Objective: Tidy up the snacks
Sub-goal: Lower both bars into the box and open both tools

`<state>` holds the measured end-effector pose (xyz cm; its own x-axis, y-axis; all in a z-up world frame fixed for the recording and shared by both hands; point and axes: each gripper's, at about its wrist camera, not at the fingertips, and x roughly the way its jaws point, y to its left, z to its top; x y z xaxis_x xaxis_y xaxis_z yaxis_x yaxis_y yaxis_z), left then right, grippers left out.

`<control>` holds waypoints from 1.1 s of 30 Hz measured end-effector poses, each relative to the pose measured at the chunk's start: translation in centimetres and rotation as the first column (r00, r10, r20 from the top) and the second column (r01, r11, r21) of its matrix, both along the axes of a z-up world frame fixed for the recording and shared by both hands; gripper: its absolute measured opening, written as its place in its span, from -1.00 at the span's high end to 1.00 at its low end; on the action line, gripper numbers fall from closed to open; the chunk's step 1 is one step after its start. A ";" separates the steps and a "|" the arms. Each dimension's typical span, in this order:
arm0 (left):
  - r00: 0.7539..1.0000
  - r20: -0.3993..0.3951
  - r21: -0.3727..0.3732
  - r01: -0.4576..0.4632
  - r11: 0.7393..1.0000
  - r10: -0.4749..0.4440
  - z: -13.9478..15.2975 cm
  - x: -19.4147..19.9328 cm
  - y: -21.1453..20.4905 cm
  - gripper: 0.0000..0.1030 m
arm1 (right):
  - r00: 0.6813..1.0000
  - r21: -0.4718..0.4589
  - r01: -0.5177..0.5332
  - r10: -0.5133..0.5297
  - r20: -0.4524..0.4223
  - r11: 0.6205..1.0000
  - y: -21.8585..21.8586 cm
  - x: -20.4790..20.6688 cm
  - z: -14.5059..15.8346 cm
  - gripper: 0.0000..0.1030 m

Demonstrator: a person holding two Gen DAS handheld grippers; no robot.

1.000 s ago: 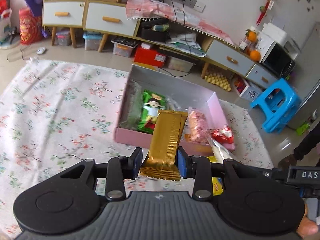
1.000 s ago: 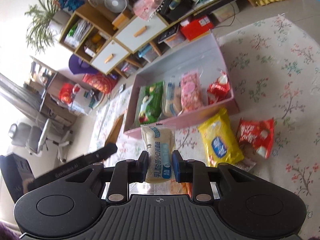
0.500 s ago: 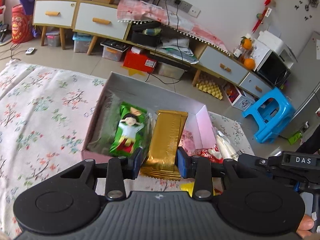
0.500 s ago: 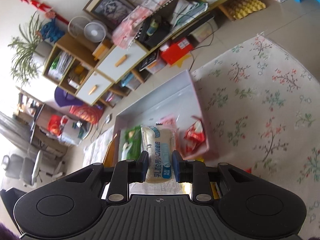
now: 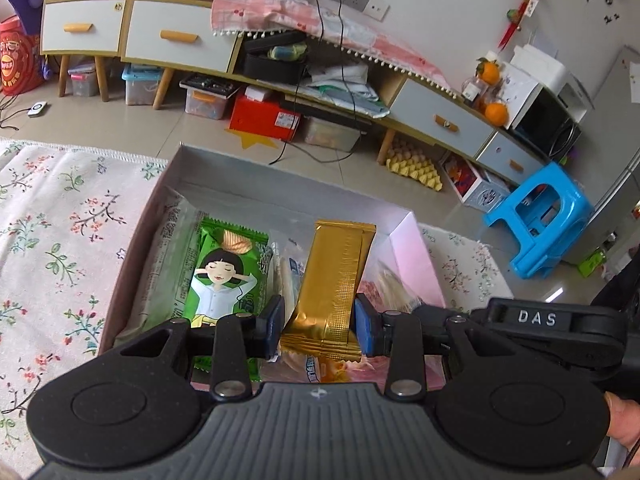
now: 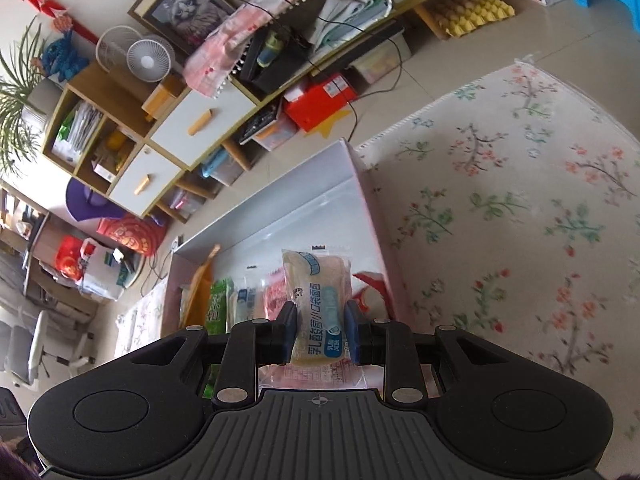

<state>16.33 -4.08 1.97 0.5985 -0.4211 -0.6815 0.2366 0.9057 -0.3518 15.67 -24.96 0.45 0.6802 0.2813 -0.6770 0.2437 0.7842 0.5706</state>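
I have both grippers loaded and hanging over the pink box (image 5: 416,248). My left gripper (image 5: 320,330) is clamped on the lower end of a gold packet (image 5: 336,276), whose long axis runs away from me toward 12 o'clock; below it, the box floor lies from about 10 to 1 o'clock, with a green packet (image 5: 224,276) at 10 and a paler wrapped snack just beside the gold one. My right gripper (image 6: 320,334) is pinched as tight as it goes on a pale bread packet (image 6: 318,292), also pointing toward 12, with the row of packed snacks at 10 to 12 o'clock and a red wrapper (image 6: 370,286) at 1. I judge the open slot lies at the right end of the row, nearer my right gripper, so the bread should lower lengthwise along the row first.
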 end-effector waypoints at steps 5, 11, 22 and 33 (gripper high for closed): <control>1.000 0.013 0.042 -0.009 0.999 0.008 -0.4 0.3 -0.4 0.33 | 0.999 -0.041 -0.006 0.007 0.031 0.999 0.7 0.8 -0.5 0.50; 0.999 0.047 0.073 0.018 0.997 -0.022 0.3 -0.4 -0.8 0.12 | 0.997 -0.126 -0.024 0.032 0.063 0.992 1.6 0.7 1.1 0.44; 0.997 -0.037 -0.018 -0.065 0.998 0.065 2.3 -0.8 1.9 -0.27 | 0.998 -0.089 -0.042 0.046 0.049 0.995 0.6 -0.6 5.4 0.30; 0.994 -0.029 0.136 -0.098 0.986 0.103 3.8 -3.8 3.9 -0.84 | 0.977 -0.311 -0.155 0.192 0.091 0.938 2.2 -6.8 10.4 -0.39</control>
<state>12.48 -0.14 5.79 0.6075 -0.2639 -0.7492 0.1319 0.9636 -0.2325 8.85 -22.80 10.88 0.7191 0.1974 -0.6663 0.0342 0.9476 0.3176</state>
